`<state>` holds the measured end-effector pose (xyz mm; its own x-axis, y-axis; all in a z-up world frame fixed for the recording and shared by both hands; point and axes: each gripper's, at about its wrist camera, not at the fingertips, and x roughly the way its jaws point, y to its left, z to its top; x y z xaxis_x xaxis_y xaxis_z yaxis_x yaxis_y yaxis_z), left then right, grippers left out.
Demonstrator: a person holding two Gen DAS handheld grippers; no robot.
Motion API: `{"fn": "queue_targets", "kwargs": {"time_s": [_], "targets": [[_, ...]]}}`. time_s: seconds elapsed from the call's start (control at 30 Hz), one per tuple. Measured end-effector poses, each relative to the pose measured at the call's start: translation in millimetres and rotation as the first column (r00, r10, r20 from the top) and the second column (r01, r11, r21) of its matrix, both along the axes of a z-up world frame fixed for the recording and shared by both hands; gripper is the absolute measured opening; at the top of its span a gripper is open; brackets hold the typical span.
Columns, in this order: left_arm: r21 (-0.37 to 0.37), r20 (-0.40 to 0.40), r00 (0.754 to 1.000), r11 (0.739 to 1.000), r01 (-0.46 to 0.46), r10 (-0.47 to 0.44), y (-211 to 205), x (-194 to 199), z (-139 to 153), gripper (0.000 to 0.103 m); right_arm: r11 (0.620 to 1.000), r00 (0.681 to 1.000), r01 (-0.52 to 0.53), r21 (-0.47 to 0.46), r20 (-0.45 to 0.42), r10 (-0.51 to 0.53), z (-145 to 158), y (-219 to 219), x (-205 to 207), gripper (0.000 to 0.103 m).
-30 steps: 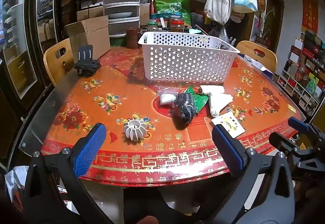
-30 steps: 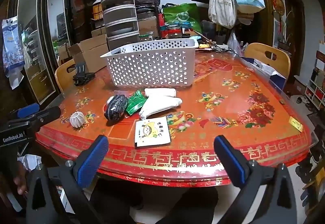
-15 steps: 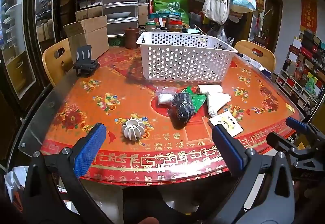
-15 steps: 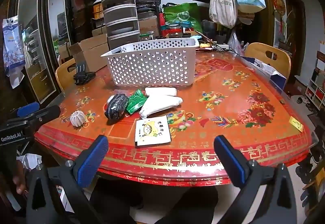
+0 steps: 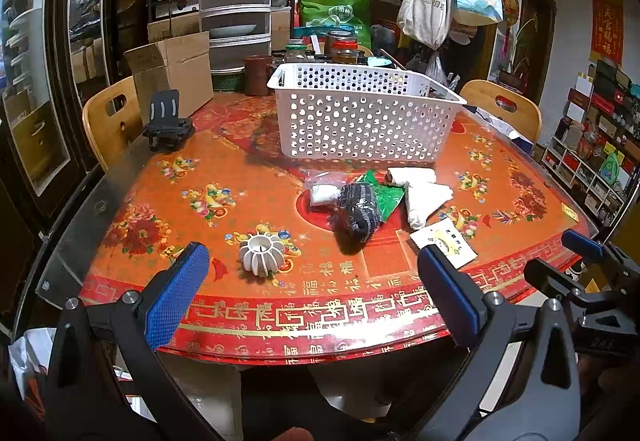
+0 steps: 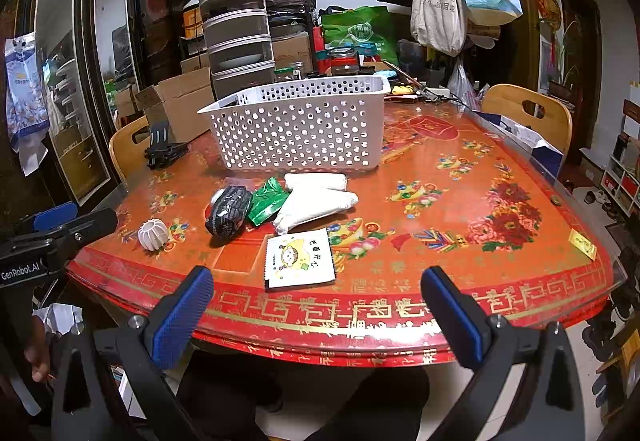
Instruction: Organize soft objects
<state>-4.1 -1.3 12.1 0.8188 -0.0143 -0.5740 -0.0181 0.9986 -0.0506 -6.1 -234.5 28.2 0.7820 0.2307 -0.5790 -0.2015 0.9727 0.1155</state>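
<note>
A white perforated basket [image 5: 360,113] [image 6: 300,125] stands on the red patterned table [image 5: 240,177] [image 6: 460,209]. In front of it lie a dark rolled sock [image 5: 359,211] [image 6: 229,211], a green packet [image 5: 388,197] [image 6: 266,201], white rolled cloths [image 5: 424,197] [image 6: 316,201], a small clear bag [image 5: 322,189] and a flat white sachet [image 5: 444,243] [image 6: 300,259]. My left gripper [image 5: 312,293] is open at the table's near edge. My right gripper [image 6: 316,309] is open at the near edge, just short of the sachet.
A white ribbed candle holder [image 5: 262,255] [image 6: 153,235] sits near the front left. A black phone stand [image 5: 166,121] and a cardboard box [image 5: 172,77] are at the back left. Wooden chairs [image 5: 108,121] [image 6: 528,113] flank the table. Jars and clutter stand behind the basket.
Both grippers have stayed nearly still; the views shift only slightly toward the table.
</note>
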Motion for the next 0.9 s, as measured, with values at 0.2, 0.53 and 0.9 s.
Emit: {"fn": "queue_targets", "kwargs": {"time_s": [0.2, 0.53, 0.9], "targets": [[-0.002, 0.000, 1.000, 1.000, 0.003, -0.003, -0.4, -0.9, 0.3, 0.103, 1.000, 1.000, 0.000, 0.001, 0.000, 0.000, 0.0, -0.1, -0.6, 0.103], [-0.005, -0.001, 1.000, 1.000, 0.007, -0.007, -1.1, -2.1, 1.1, 0.103, 1.000, 1.000, -0.002, 0.001, 0.000, 0.002, 0.5, -0.5, -0.5, 0.103], [-0.006, -0.002, 1.000, 1.000, 0.009, -0.009, -1.8, -2.1, 1.2, 0.103, 1.000, 1.000, -0.001, 0.001, -0.001, 0.001, -0.2, 0.0, -0.2, 0.103]]}}
